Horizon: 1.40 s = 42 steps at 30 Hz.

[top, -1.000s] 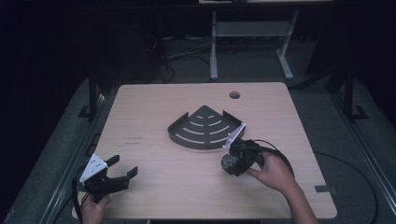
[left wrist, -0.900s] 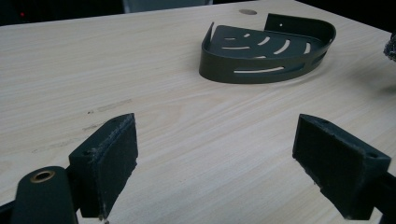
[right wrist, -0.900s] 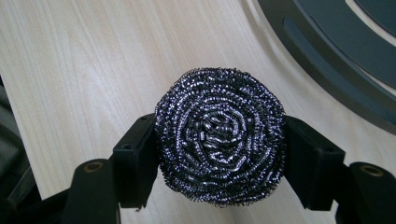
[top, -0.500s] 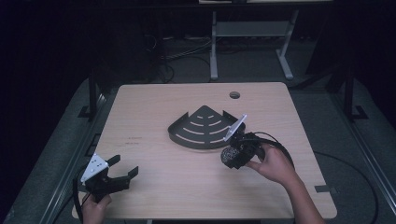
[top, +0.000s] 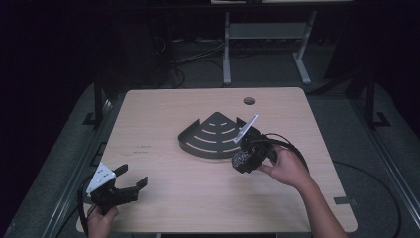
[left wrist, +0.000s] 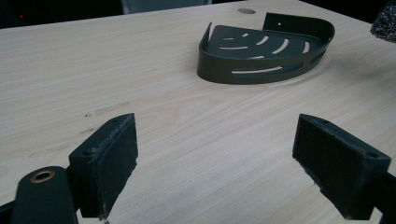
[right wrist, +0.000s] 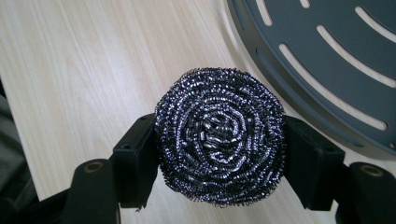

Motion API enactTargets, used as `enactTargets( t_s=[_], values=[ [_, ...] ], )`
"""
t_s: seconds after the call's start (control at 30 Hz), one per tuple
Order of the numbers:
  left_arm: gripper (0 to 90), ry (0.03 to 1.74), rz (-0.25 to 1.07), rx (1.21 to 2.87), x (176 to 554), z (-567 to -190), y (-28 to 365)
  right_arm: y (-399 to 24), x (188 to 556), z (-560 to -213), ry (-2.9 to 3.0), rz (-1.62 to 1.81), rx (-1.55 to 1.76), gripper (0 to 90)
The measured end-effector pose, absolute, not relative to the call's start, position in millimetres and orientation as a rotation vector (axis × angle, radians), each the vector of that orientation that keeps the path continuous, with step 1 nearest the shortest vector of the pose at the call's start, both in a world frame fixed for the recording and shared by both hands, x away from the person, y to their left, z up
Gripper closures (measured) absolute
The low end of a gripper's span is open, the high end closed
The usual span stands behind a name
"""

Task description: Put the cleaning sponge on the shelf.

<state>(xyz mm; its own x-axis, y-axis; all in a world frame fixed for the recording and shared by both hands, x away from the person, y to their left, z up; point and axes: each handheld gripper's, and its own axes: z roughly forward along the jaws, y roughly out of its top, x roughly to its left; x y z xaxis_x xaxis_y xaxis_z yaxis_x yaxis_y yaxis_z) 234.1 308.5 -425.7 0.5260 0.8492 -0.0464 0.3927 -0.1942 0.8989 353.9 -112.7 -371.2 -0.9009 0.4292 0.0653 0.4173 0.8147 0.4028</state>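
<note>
A pale wooden table (top: 198, 198) is taking up the middle of the high view, with a small round hole (top: 248, 101) lying near its far edge, right of centre. A dark quarter-round slotted tray (top: 210, 136) is sitting at the centre of the table, its curved wall facing the lower left of the frame and its straight sides meeting at a corner toward the top; in the left gripper view the same tray (left wrist: 261, 53) is lying in the upper middle, well beyond the jaws. At the lower left of the high view a hand is holding the left gripper (top: 130, 178) just above the table's near corner, and its two black jaws are standing wide apart with nothing between them, as the left gripper (left wrist: 215, 163) view shows over bare wood. At centre right, a hand (top: 287, 168) is holding the right gripper (top: 241, 161) just beside the tray's lower right edge, and its jaws are pinching a round steel wool scourer (right wrist: 220, 135) from both sides, the ball bulging above the pads, with the tray's slotted floor (right wrist: 327, 60) lying in the upper right of that view
</note>
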Motion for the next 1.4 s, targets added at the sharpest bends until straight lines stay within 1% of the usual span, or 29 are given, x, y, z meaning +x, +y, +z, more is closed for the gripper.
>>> enactTargets(
  t_s=[0.8,1.4],
  values=[
    [13.3,1.023,0.582,1.805,236,-425,306,-96,381,-358,2.977,0.632,0.673,32.9],
    [13.3,1.03,0.588,1.795,235,-424,309,-89,407,-351,2.984,0.608,0.703,32.9]
  ],
)
